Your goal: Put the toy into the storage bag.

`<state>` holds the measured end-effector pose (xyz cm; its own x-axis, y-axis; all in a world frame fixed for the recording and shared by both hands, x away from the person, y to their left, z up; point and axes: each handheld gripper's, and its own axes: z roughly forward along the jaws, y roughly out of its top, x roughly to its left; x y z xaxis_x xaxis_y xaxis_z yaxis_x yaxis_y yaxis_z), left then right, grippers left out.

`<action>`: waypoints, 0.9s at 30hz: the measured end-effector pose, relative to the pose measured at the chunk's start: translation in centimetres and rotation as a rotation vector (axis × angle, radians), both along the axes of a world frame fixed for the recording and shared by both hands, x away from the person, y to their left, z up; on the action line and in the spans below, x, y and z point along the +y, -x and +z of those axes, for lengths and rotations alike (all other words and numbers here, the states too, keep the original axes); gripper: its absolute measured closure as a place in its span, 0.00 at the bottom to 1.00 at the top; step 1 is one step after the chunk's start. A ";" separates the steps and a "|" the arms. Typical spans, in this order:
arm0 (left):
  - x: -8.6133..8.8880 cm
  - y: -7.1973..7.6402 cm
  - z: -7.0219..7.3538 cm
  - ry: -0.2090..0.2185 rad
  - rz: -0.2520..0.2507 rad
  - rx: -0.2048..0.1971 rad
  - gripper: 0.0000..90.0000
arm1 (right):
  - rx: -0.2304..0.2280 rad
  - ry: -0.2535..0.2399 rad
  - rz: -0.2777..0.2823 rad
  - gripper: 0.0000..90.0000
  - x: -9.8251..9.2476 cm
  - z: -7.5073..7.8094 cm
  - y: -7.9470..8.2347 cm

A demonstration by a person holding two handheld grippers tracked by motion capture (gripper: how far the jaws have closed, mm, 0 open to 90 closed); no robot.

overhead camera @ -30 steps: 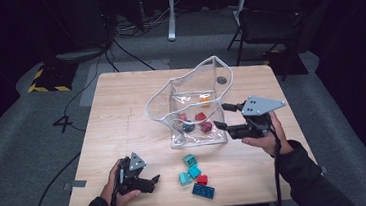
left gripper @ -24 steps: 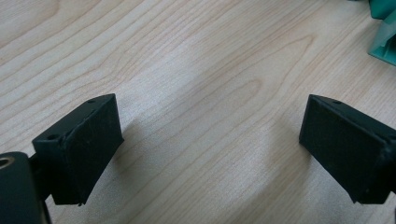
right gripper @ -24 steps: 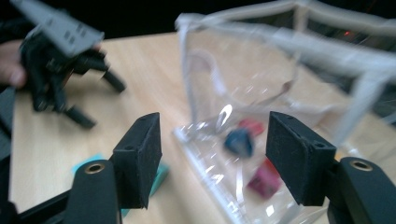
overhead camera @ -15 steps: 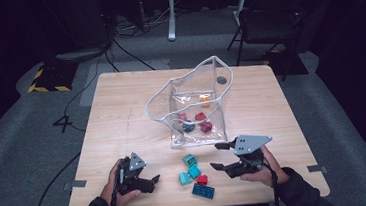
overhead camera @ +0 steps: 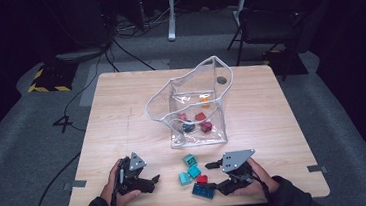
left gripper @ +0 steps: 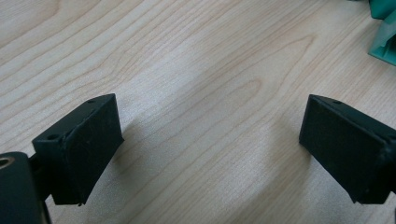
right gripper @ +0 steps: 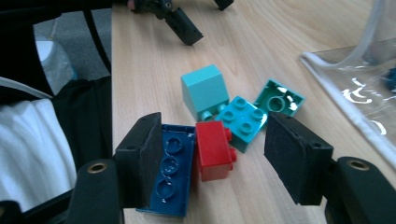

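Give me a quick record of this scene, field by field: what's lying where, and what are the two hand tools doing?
Surface: wooden table
Container: clear plastic bag, open, some blocks inside
Loose blocks: red block, blue block, three teal blocks
Right gripper: jaws open, straddling the red block, not pressing it
Left gripper: jaws open above bare wood
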<state>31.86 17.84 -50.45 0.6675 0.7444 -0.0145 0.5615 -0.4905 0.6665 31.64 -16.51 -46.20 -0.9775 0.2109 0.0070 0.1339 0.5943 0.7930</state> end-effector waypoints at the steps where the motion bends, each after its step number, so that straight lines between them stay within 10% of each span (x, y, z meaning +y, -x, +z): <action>1: 0.0 0.0 0.0 0.000 0.000 0.000 0.07 | -0.001 0.008 0.000 0.42 0.1 -0.2 -0.1; 27: 0.0 0.0 0.0 0.000 0.000 0.000 0.07 | 0.050 0.069 -0.053 0.76 0.6 -3.1 -1.5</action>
